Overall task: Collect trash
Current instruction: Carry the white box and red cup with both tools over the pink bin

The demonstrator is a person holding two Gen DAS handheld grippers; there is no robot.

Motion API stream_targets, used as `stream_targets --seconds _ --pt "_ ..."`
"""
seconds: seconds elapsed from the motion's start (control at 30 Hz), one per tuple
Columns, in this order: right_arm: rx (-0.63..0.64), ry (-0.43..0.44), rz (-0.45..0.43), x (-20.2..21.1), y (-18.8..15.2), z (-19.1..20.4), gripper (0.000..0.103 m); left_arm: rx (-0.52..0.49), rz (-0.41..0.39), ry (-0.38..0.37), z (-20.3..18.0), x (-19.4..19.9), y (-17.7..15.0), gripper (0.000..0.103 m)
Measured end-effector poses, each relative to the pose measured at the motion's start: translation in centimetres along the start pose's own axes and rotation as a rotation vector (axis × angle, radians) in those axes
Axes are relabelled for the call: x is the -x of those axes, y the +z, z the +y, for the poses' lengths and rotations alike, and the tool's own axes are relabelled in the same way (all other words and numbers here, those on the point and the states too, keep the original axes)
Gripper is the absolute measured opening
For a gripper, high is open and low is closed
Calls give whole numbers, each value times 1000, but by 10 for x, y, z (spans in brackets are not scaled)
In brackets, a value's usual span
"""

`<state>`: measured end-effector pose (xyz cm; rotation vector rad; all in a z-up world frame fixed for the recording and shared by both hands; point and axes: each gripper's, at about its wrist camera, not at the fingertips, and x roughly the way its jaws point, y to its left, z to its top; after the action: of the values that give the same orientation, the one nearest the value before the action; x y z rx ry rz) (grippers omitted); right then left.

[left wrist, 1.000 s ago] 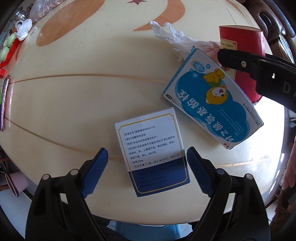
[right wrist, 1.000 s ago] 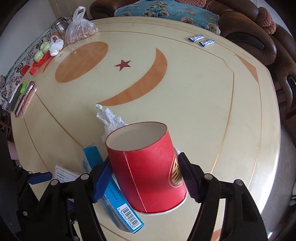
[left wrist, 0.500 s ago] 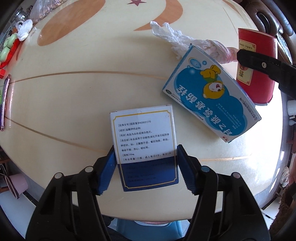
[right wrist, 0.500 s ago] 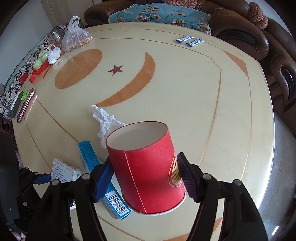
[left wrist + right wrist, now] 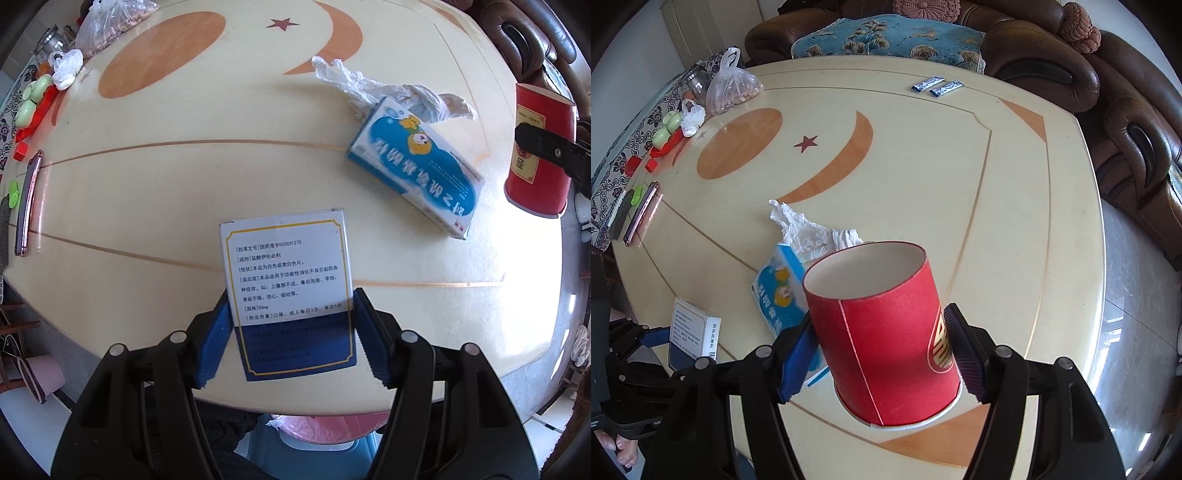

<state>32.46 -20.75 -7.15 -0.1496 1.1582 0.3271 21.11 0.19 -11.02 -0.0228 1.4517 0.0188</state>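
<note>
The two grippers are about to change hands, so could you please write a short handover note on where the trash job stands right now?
Left gripper: jaws have just been closing and now clamp the white box, lifted over the table edge.
Right gripper: shut on the red cup, upright and empty as far as its inside shows.
On the table: blue box with the crumpled plastic touching its far end; two sachets at the far edge.
Done: box and cup picked up.
Left: bin both, then blue box and plastic, perhaps the sachets. No bin clearly in view.
</note>
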Motion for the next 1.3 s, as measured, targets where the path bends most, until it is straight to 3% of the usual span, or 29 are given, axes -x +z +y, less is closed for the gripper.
stream_targets --seconds 0.37,0.83,1.3 --pt "-21 -22 -17 35 -31 -2 65 -41 -59 3 1 36 -19 62" --pt "-8 -38 -74 99 -77 27 65 -112 -168 -1 -1 88 -51 63" --pt "25 -17 -86 131 -143 71 65 -180 -213 -18 0 101 -93 63"
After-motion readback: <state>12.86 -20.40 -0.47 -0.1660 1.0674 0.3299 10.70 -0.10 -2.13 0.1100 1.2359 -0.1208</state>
